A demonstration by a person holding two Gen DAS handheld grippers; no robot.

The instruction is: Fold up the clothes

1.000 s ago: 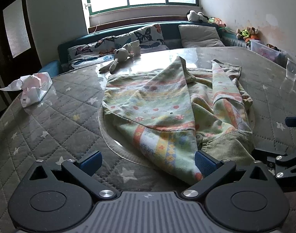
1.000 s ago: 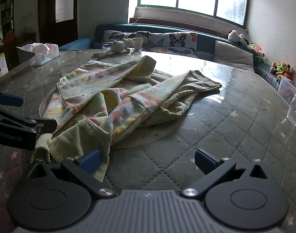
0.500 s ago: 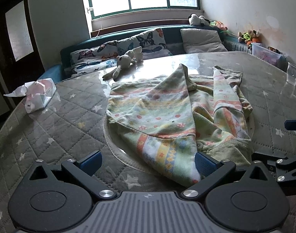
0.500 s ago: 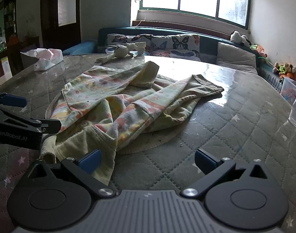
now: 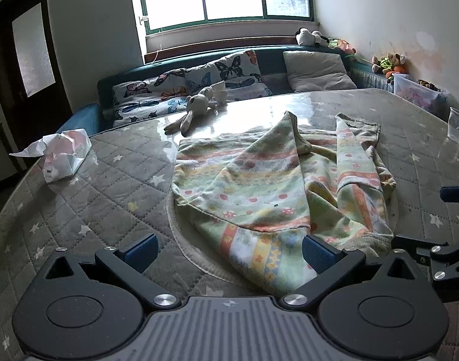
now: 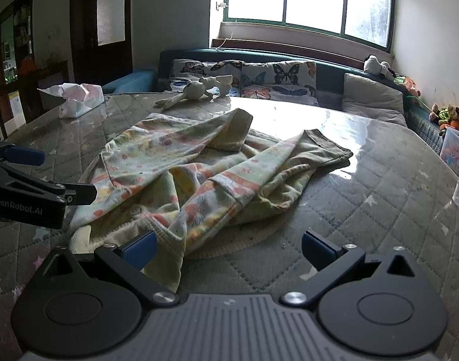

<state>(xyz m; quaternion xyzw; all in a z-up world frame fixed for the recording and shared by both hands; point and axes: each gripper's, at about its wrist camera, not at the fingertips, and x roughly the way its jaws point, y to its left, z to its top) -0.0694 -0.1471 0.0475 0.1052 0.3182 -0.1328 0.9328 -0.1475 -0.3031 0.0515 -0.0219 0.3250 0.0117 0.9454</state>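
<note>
A pastel striped garment (image 5: 274, 192) with small red prints lies crumpled on the quilted table (image 5: 109, 198), one sleeve folded across it. My left gripper (image 5: 229, 251) is open at the near edge, and the garment's near corner lies between its fingers without being clamped. In the right wrist view the same garment (image 6: 217, 174) spreads ahead. My right gripper (image 6: 229, 248) is open, its left pad right by the ribbed hem. Each gripper shows in the other's view: the right gripper (image 5: 434, 219) at the right edge, the left gripper (image 6: 54, 174) at the left, both held open.
A tissue pack (image 5: 63, 159) sits at the table's left. A plush rabbit (image 5: 196, 105) lies at the far edge, and a clear plastic cup (image 5: 456, 128) stands at the far right. A round pale mat (image 5: 184, 240) lies under the garment. A sofa with cushions (image 5: 229, 72) runs behind the table.
Both views have shifted slightly, with the table sitting a little lower in frame. Both grippers stay open. The garment has not moved.
</note>
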